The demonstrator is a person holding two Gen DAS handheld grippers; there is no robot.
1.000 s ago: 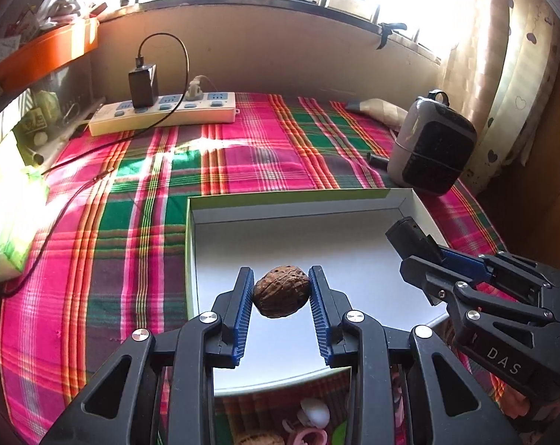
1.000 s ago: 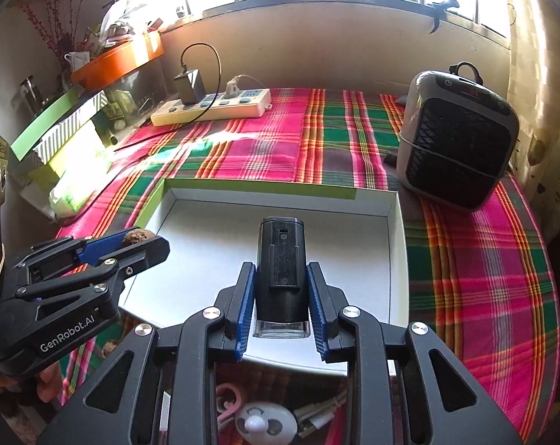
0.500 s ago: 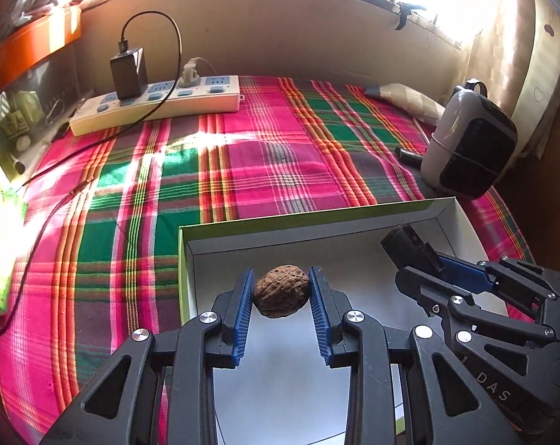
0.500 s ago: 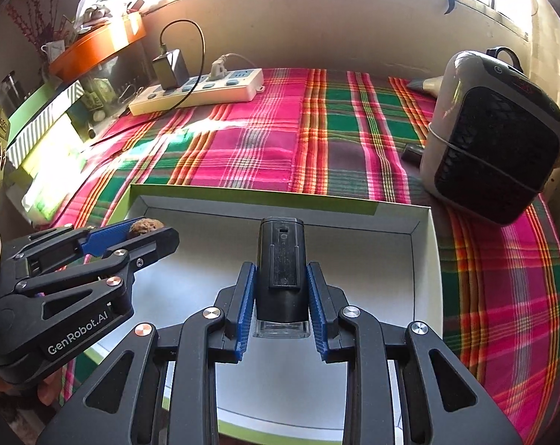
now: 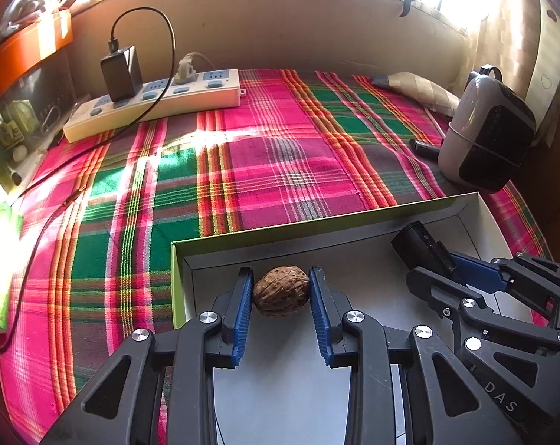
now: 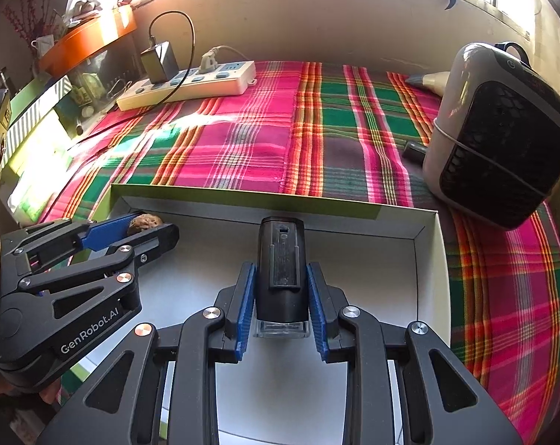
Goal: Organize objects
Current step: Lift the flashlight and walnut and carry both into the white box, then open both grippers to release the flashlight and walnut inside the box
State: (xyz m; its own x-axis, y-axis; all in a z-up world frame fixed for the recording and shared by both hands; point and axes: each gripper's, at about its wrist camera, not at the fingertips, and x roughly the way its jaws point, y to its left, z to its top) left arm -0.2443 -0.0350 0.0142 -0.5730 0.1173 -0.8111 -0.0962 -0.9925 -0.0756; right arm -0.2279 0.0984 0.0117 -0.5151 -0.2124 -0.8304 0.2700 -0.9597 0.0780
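Note:
A brown walnut sits clamped between the blue pads of my left gripper, which is shut on it over the near-left part of a white tray with a green rim. My right gripper is shut on a black box-shaped device with a clear base, held over the middle of the same tray. In the left wrist view the right gripper stands at the right with the black device. From the right wrist the left gripper and walnut appear at the left.
The tray lies on a pink and green plaid cloth. A white power strip with a black charger lies at the back. A grey and black heater stands right of the tray. Shelves and boxes crowd the left edge.
Both grippers have moved forward and down over the tray, so its far wall now sits closer to the fingertips. The walnut and the black device stay gripped as before.

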